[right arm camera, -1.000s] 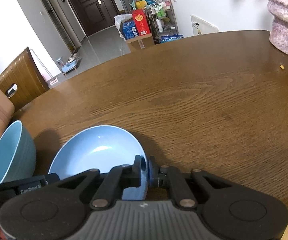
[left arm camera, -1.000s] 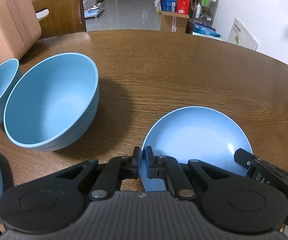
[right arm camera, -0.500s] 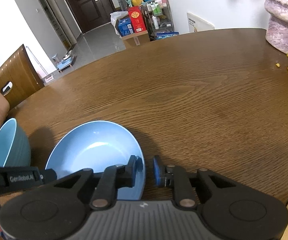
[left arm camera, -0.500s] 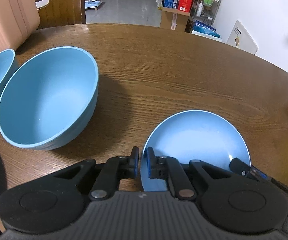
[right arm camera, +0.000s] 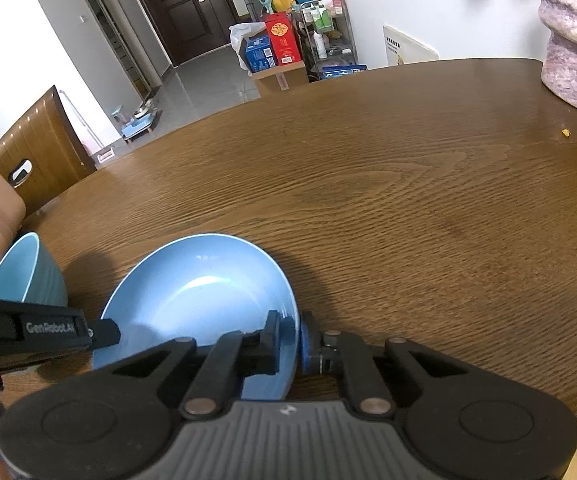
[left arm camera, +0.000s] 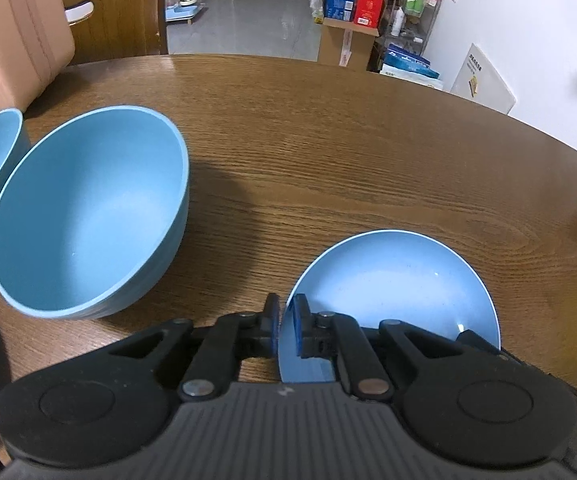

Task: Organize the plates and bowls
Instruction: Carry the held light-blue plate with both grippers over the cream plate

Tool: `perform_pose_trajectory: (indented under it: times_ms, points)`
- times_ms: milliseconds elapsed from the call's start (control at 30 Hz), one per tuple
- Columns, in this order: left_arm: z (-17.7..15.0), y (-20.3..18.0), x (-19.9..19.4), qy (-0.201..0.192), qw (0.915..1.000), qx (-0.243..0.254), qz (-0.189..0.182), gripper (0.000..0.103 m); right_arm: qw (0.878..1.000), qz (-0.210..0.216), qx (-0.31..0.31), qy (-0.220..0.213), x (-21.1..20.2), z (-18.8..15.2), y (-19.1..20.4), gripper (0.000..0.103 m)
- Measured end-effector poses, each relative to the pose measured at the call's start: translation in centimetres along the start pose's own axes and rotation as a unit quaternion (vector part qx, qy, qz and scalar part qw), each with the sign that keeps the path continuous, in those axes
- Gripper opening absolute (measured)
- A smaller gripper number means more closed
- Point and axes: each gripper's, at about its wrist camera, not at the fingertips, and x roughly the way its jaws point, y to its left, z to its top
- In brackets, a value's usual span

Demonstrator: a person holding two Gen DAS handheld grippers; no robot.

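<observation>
The right hand-held gripper (right arm camera: 289, 335) has just let go and re-closed; it now pinches the plate's (right arm camera: 204, 292) right rim. The left hand-held gripper (left arm camera: 284, 322) pinches the left rim. The plate sits lower centre on the bench (right arm camera: 408, 200), apparently ready for a two-handed lift.

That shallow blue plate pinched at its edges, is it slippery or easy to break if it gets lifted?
The shallow blue plate looks glazed and glossy, with a bright highlight, so it is probably slick. The left gripper and right gripper each pinch only its thin rim, so it might tilt or slip. It appears rigid, ceramic-like, likely chipping if dropped onto the wooden table.
</observation>
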Motion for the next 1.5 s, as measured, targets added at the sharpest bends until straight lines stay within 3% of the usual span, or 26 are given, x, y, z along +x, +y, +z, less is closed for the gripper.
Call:
perform_pose_trajectory:
  times_ms: [200, 700, 1500]
  points:
    - [-0.4, -0.7, -0.4, -0.01, 0.9996, 0.024, 0.013, 0.006, 1.0, 0.001, -0.001, -0.002, 0.1, 0.0, 0.1, 0.009]
    - [-1.1, 0.5, -2.1, -0.026, 0.9989, 0.04, 0.001, 0.005, 1.0, 0.0, -0.018, -0.026, -1.6, -0.7, 1.1, 0.008]
    - [-5.4, 3.0, -9.3, -0.048, 0.9984, 0.028, 0.002, 0.005, 0.998, 0.004, -0.038, -0.05, -9.4, -4.3, 3.1, 0.008]
